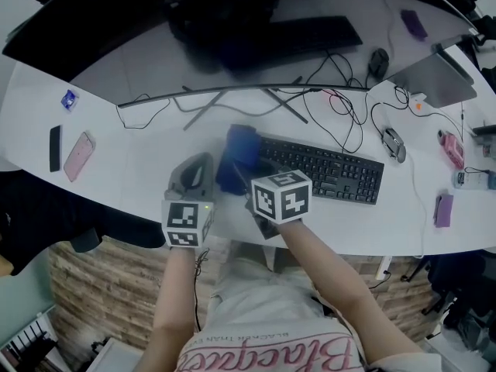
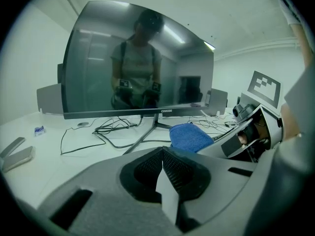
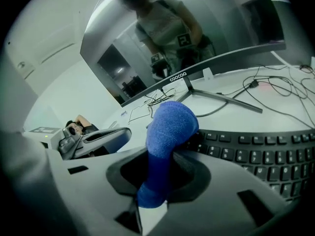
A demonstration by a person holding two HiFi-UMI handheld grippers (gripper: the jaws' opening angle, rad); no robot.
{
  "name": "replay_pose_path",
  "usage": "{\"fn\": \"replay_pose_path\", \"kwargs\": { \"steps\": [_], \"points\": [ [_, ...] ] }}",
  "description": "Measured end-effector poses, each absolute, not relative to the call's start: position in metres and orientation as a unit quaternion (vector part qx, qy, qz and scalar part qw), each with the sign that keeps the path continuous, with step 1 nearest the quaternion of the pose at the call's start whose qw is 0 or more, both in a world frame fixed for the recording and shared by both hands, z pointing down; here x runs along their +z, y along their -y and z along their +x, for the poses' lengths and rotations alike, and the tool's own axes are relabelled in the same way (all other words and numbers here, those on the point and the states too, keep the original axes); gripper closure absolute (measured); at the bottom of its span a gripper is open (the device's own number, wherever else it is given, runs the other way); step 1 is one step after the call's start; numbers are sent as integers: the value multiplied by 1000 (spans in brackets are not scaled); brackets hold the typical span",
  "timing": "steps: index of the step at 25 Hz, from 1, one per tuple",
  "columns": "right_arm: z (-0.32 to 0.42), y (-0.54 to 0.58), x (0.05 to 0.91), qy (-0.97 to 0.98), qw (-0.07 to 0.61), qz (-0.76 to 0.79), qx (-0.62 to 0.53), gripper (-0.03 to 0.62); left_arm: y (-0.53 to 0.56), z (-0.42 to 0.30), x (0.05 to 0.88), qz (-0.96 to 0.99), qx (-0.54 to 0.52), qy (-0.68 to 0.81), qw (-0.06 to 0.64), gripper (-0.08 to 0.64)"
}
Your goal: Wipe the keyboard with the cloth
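**Q:** What is the setup, and how is this step done well?

**A:** On the white desk [image 1: 139, 153], in front of the curved monitor [image 1: 155, 60], the keyboard [image 1: 325, 173] lies flat, keys up. The blue cloth [image 3: 170, 127] is bunched over its left end, pinched between the jaws of my right gripper [image 3: 158, 173]. My left gripper [image 2: 162, 163] has its jaws pressed together on nothing and is just left of the cloth. I judge the wipe to be at its start. Procedure:
- Lower the cloth until its free bunch, not my jaw tips, bears on the keycaps.
- Apply light pressure so no key is driven hard.
- Draw the cloth along each row in one direction.
- The keyboard may slide, so my left gripper can brace its case.

**Q:** Which way does the keyboard run?

**A:** Its long axis runs left to right across the desk, roughly parallel to the monitor, with the right end angled slightly toward me. The front edge faces me. Wipe along that axis, from the left end toward the right.
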State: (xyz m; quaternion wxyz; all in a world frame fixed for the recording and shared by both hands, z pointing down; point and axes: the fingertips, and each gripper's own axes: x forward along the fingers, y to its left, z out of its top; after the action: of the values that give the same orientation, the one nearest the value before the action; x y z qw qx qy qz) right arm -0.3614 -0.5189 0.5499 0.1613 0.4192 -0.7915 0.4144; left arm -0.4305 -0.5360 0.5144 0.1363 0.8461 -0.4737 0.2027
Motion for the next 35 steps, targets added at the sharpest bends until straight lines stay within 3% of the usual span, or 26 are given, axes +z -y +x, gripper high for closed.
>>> {"fn": "replay_pose_path", "kwargs": {
  "steps": [35],
  "points": [
    [-211, 471, 549, 781, 260, 455, 341, 503, 485, -257, 521, 869, 238, 417, 121, 555]
  ]
}}
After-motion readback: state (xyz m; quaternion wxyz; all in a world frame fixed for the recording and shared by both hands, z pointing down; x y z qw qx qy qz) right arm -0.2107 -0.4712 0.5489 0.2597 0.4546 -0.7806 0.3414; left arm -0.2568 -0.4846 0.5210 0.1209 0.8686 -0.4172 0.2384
